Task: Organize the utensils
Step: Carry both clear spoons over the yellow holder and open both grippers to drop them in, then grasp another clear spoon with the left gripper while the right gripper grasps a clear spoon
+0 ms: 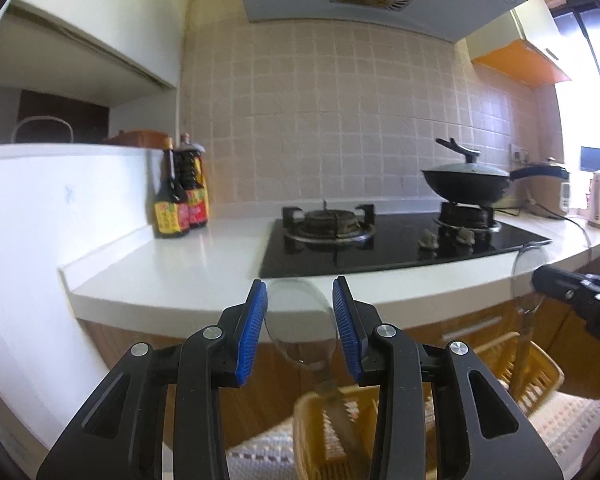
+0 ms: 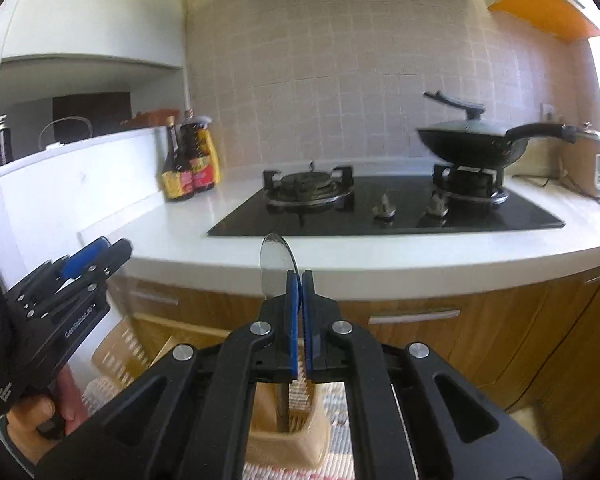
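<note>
The right gripper is clenched on the neck of a shiny metal spoon, bowl up, its handle hanging straight down toward the near compartment of a beige slotted plastic utensil basket that stands on a pale woven mat below. Gripping just under the bowl keeps the handle plumb, which suits lowering it into a narrow slot.

The left gripper has its blue-padded jaws released, standing apart on either side of a second, clear-looking spoon whose handle already stands in the same basket; whether the pads touch the bowl cannot be told. Judging by this, that spoon is already placed and the left hand is free.

Beyond both, a white countertop carries a black glass gas hob, a dark lidded wok on the far right burner, and two dark sauce bottles with yellow and red labels at the far left. They are well apart from the work.
</note>
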Demonstrator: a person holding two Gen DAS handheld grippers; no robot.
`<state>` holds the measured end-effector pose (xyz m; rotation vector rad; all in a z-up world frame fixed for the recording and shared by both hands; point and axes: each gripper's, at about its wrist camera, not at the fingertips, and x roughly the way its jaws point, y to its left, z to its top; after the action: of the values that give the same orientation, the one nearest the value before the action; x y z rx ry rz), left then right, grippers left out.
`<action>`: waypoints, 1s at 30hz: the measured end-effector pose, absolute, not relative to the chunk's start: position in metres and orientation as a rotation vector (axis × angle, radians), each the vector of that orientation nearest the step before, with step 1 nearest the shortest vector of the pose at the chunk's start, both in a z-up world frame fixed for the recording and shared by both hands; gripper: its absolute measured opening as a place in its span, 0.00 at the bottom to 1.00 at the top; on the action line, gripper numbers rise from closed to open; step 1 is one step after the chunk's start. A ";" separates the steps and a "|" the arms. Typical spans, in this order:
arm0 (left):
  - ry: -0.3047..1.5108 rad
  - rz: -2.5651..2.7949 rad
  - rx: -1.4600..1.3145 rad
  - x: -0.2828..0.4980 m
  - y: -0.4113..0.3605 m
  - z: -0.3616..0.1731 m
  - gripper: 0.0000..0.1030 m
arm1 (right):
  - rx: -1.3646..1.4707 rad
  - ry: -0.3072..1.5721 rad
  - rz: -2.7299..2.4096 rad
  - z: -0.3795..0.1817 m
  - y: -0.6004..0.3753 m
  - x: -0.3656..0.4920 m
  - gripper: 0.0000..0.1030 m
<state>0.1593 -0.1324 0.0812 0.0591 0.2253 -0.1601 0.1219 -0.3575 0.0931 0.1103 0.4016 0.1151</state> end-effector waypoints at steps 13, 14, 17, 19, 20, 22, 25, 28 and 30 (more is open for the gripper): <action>0.425 -0.345 -0.083 0.119 -0.094 0.081 0.55 | 0.147 0.482 0.183 0.092 -0.355 0.073 0.37; 0.446 -0.351 -0.092 0.115 -0.091 0.080 0.55 | 0.150 0.480 0.180 0.092 -0.356 0.069 0.41; 0.499 -0.358 -0.107 0.106 -0.082 0.075 0.55 | 0.153 0.498 0.187 0.095 -0.354 0.059 0.43; 0.534 -0.361 -0.111 0.102 -0.078 0.073 0.55 | 0.151 0.511 0.189 0.096 -0.352 0.051 0.43; 0.561 -0.365 -0.114 0.099 -0.076 0.070 0.55 | 0.148 0.519 0.187 0.097 -0.350 0.048 0.43; 0.608 -0.370 -0.117 0.097 -0.073 0.067 0.55 | 0.141 0.538 0.183 0.098 -0.346 0.041 0.43; 0.697 -0.390 -0.133 0.097 -0.069 0.060 0.55 | 0.133 0.596 0.188 0.096 -0.339 0.037 0.43; 0.818 -0.400 -0.145 0.101 -0.069 0.046 0.55 | 0.124 0.687 0.204 0.089 -0.330 0.036 0.43; 0.888 -0.413 -0.161 0.104 -0.071 0.034 0.55 | 0.126 0.777 0.222 0.078 -0.323 0.037 0.43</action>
<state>0.1044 -0.0709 0.0341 -0.1611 0.8881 -0.4130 0.0368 -0.3231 0.0784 0.1262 0.7774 0.2215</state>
